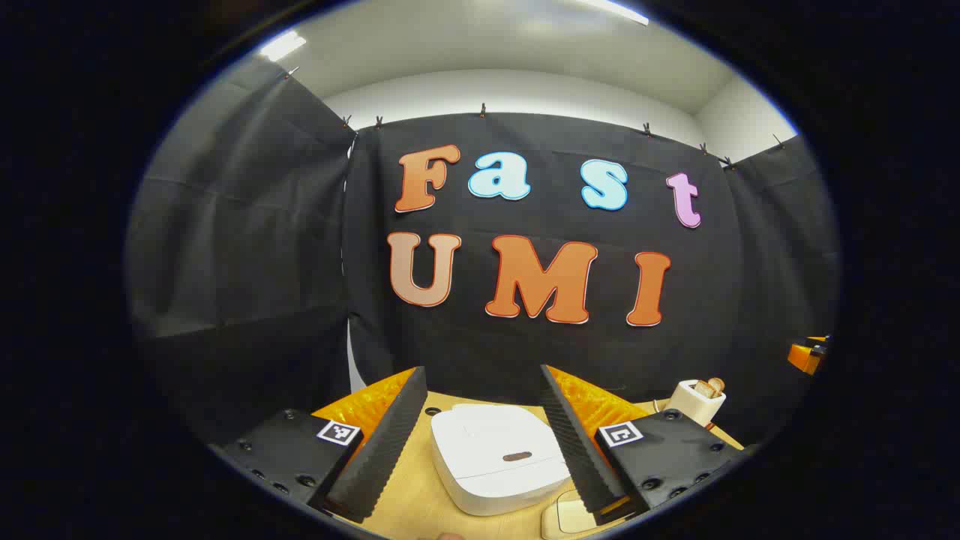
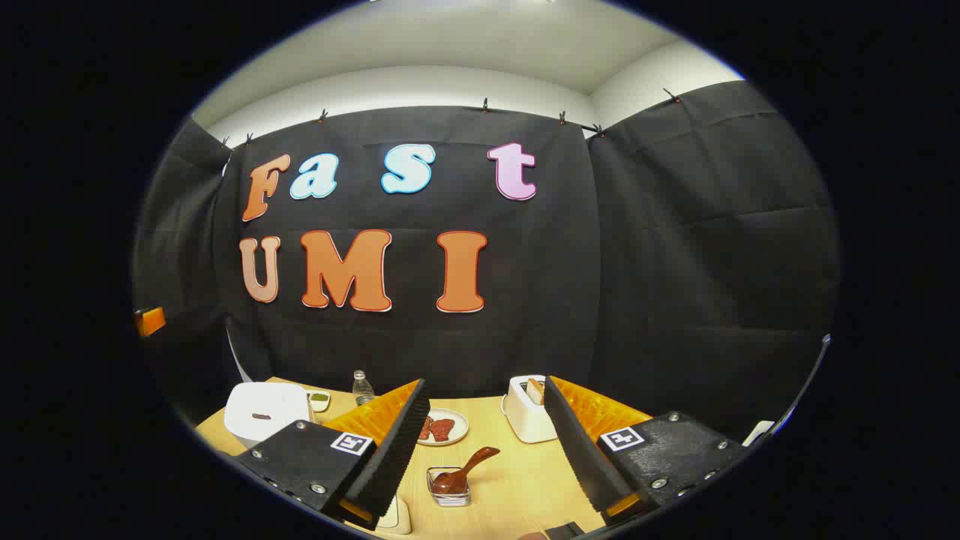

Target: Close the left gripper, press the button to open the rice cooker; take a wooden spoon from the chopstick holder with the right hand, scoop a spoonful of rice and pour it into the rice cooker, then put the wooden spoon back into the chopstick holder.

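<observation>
The white rice cooker (image 1: 495, 457) sits on the wooden table with its lid down and a small dark oval button (image 1: 517, 456) on top. My left gripper (image 1: 482, 390) hangs open just above and in front of it, one finger to each side. In the right gripper view the cooker (image 2: 266, 411) stands at the far left. A dark wooden spoon (image 2: 465, 469) leans in a small clear holder (image 2: 448, 487) between the fingers of my open right gripper (image 2: 484, 397), a little way ahead of it.
A white toaster-like box (image 2: 525, 411) with something brown in its slot stands behind the spoon, also seen as the box (image 1: 697, 401). A plate (image 2: 442, 427) of reddish food, a small bottle (image 2: 363, 386) and a little green dish (image 2: 319, 400) lie mid-table. A cream object (image 1: 570, 517) lies near the cooker.
</observation>
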A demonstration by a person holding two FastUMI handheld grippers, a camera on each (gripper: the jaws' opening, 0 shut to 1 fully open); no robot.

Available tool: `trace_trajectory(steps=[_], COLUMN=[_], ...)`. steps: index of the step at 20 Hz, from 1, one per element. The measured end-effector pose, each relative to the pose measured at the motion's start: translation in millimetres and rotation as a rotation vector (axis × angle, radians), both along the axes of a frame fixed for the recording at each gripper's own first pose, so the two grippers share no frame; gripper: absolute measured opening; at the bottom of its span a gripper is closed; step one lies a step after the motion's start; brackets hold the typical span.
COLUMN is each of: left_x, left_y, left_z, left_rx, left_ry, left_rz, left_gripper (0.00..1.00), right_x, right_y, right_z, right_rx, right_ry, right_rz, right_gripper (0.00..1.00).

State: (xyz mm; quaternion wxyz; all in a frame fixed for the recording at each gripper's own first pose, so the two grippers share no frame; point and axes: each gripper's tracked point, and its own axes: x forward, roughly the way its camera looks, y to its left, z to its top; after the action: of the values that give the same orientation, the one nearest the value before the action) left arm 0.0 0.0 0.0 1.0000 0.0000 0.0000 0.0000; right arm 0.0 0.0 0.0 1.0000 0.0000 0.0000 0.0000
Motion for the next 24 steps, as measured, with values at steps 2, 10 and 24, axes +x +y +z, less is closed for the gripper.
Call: trace_trajectory(steps=[2,10,24], left_x=[2,19,45], left_y=[-1,-9,-16], left_z=[-2,0,10], left_rx=[0.003,-0.008,0.016], left_ry=[0.006,-0.006,-0.016], left_rz=[0.006,0.047,0.036], left_gripper=[1.00,0.99,1.00], right_x=[3,20,41], right_y=[-7,-36,-38], right_z=[1,2,3], right_rx=[-0.010,-0.005,-0.036], right_ry=[0.002,0.010,0.005], right_rz=[-0.007,-0.025,-0.042], right_gripper=[0.95,0.95,0.95])
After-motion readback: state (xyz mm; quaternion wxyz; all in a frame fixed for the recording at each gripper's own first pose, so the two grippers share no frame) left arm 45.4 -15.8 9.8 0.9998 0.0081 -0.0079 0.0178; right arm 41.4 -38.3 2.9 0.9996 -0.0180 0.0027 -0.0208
